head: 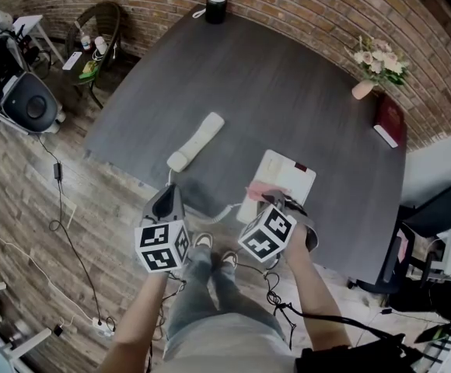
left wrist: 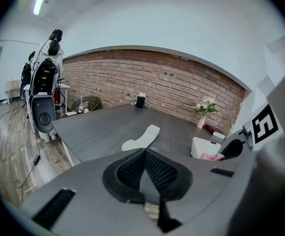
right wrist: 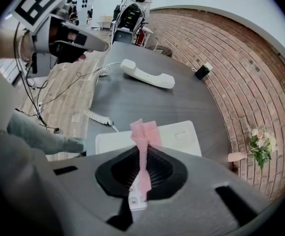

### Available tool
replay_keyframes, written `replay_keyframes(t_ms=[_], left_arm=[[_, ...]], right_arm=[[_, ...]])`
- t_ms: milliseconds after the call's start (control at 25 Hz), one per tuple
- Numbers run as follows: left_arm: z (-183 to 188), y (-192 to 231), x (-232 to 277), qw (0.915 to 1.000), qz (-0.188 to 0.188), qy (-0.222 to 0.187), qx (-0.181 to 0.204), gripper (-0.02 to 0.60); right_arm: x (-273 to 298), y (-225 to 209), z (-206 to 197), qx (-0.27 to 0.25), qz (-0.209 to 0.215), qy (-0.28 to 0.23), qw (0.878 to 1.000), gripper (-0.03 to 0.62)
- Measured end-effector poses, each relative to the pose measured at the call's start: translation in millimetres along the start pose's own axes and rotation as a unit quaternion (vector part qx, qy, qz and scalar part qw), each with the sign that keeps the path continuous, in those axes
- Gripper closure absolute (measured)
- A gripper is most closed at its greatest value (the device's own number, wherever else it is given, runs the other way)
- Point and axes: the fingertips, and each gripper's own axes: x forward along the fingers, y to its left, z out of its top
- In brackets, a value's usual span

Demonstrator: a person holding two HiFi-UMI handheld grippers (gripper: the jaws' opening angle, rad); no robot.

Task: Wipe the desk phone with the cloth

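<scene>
The white desk phone base (head: 288, 176) sits near the front edge of the dark desk (head: 288, 92). Its handset (head: 196, 141) lies off the base to the left, joined by a coiled cord (right wrist: 97, 117). My right gripper (head: 276, 200) hovers just above the base's near end, shut on a pink cloth (right wrist: 143, 134) that sticks up past the jaws over the base (right wrist: 174, 135). My left gripper (head: 167, 200) is at the desk's front edge, short of the handset (left wrist: 142, 137), jaws shut with nothing between them.
A black speaker (head: 216, 6) stands at the desk's far edge. A vase of flowers (head: 373, 64) and a red book (head: 389, 121) are at the right end. Left of the desk, on the wooden floor, stand a chair (head: 101, 29) and equipment (head: 23, 99).
</scene>
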Motion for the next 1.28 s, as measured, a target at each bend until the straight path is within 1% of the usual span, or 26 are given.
replay_keyframes(t_ms=[320,1280], left_arm=[[-2.4,-0.4,-3.6,1.0000,0.001,0.001,0.000,0.577],[-7.1,-2.8,-11.3,1.0000,0.000,0.001,0.000,0.577]], right_arm=[[-1.1,8.7,-2.2,0.003,0.008,0.000,1.000,0.577],[-10.1,40.7,-9.6,0.017,0.052,-0.006,0.998,0.577]])
